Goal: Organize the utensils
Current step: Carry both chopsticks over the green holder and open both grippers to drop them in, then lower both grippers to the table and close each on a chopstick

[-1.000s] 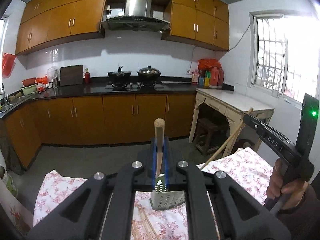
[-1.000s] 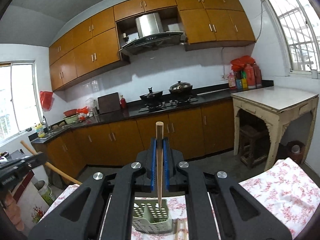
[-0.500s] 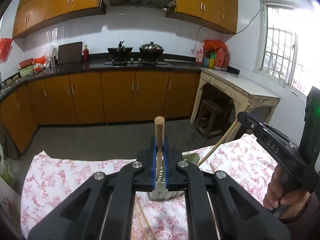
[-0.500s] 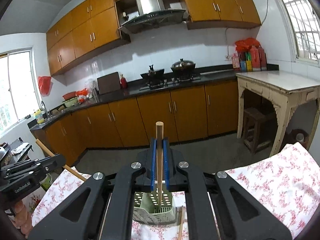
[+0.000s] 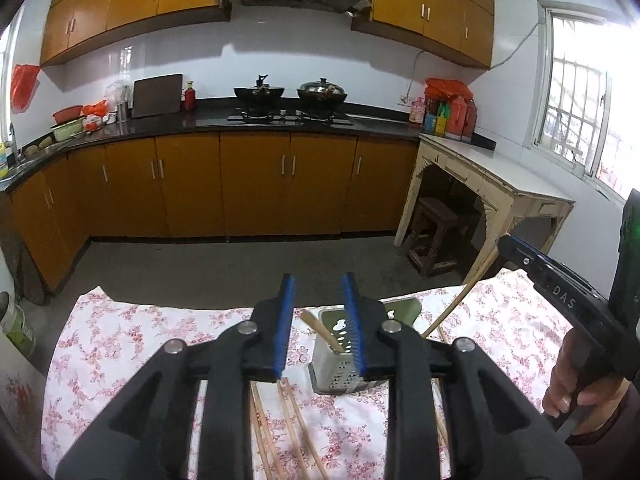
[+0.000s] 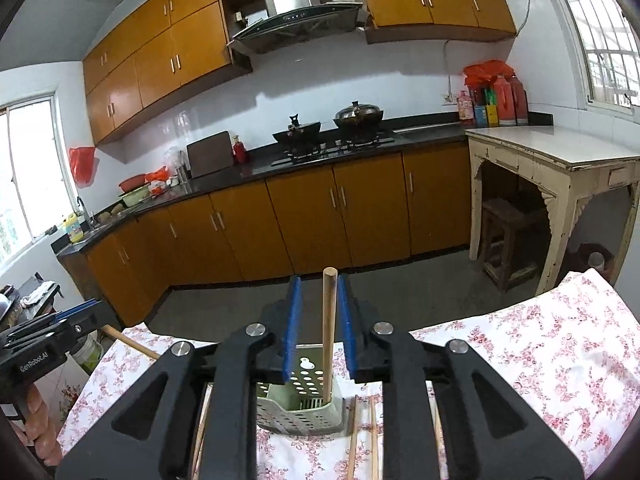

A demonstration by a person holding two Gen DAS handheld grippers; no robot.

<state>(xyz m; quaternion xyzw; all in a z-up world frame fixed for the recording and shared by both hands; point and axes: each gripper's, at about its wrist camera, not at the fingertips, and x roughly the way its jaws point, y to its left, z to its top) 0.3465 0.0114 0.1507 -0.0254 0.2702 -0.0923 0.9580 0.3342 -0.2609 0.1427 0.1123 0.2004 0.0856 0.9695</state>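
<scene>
A pale green perforated holder [image 5: 340,372] stands on the flowered tablecloth [image 5: 120,340]. My left gripper [image 5: 318,284] hangs just over it with its jaws opening. A wooden chopstick [image 5: 320,330] leans loose in the holder between the blue pads [image 5: 285,320], touching neither. In the right wrist view the holder [image 6: 300,404] sits below my right gripper [image 6: 319,284], whose jaws are also opening. A second chopstick [image 6: 329,332] stands upright in the holder with a gap to each pad. Each view shows the other gripper at its edge: the right gripper [image 5: 516,250] and the left gripper [image 6: 76,320].
Several loose chopsticks [image 5: 288,428] lie on the cloth in front of the holder, and more chopsticks [image 6: 352,440] show in the right wrist view. The table's far edge drops to a grey floor. A white side table [image 5: 500,184] and a stool stand at the right.
Both grippers sank toward the holder, then their jaws parted off the chopsticks. The left chopstick dropped and now leans in the holder; the right one stands in it.
</scene>
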